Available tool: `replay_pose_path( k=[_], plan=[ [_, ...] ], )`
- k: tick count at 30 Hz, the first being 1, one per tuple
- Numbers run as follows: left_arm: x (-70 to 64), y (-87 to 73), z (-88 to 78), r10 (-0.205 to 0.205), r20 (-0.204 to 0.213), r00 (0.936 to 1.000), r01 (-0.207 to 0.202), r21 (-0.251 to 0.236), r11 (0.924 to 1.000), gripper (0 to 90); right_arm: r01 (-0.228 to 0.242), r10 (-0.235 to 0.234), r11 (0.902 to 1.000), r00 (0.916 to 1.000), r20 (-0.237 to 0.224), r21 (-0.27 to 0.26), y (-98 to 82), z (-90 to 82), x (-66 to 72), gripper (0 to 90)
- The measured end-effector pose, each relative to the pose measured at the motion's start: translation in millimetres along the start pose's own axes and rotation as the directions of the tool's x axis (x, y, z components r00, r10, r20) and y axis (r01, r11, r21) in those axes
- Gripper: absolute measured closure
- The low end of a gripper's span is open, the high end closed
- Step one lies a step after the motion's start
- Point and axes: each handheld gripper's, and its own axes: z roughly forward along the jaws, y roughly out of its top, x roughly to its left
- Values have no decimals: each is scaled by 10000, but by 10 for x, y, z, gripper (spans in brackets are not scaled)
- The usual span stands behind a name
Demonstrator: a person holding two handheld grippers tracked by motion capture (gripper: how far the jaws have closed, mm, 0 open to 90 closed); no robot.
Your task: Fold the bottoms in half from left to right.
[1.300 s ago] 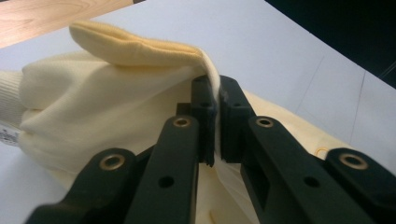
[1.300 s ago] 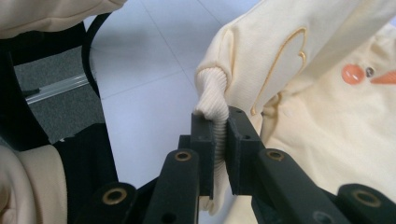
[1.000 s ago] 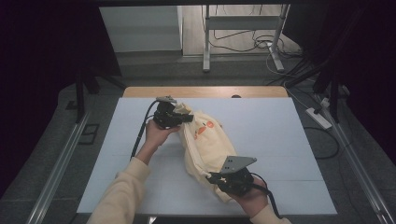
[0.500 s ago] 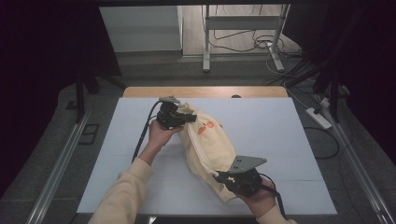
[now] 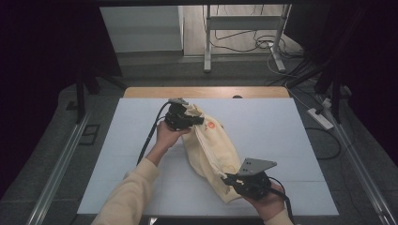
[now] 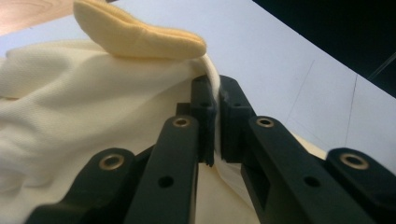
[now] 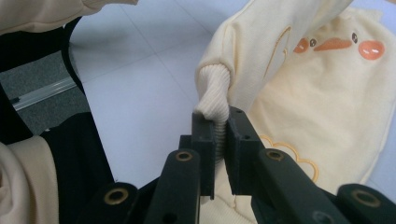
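Note:
A cream garment (image 5: 213, 147) with an orange duck face (image 7: 334, 44) lies stretched diagonally across the white table (image 5: 281, 131). At its far end, my left gripper (image 5: 198, 121) is shut on a thin fold of the cloth (image 6: 212, 86), just below a thicker yellow hem (image 6: 140, 35). At the near end, close to the table's front edge, my right gripper (image 5: 226, 178) is shut on the ribbed cuff (image 7: 215, 93) of a sleeve. A grey three-cornered plate (image 5: 256, 165) sits on top of the right gripper. A cream-sleeved forearm (image 5: 136, 185) holds the left gripper.
A wooden strip (image 5: 206, 92) borders the table's far edge. Behind it stand metal frame legs (image 5: 206, 47) with loose cables on the floor. A power strip (image 5: 320, 118) lies on the floor at the right. A metal rail (image 5: 58, 161) runs along the left side.
My right gripper has pulled the cuff rightward and toward the front edge, drawing the garment longer. The left gripper has shifted slightly right, still gripping the cloth.

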Motion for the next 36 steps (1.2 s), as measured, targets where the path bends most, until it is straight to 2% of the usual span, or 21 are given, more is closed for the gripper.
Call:
replay_pose_path(
  k=[7,17,22,33,36],
  plan=[
    [0,26,99,-38,5,10000,38,296,9996,857,-152,151,9998,9999,62,150,-60,-13,-28,825],
    [-8,56,183,-68,-75,9999,71,511,9987,857,-281,276,9992,9995,156,280,-107,-23,-83,825],
    [-5,59,250,-176,18,9998,175,565,9983,857,-360,353,9988,9991,213,320,-131,-32,-95,825],
    [-57,117,390,-49,-71,10000,55,829,9965,856,-572,555,9972,9978,353,488,-209,-79,-147,825],
    [-52,115,433,-122,-86,9999,129,903,9958,855,-647,626,9964,9973,391,547,-229,-90,-162,826]
  ],
)
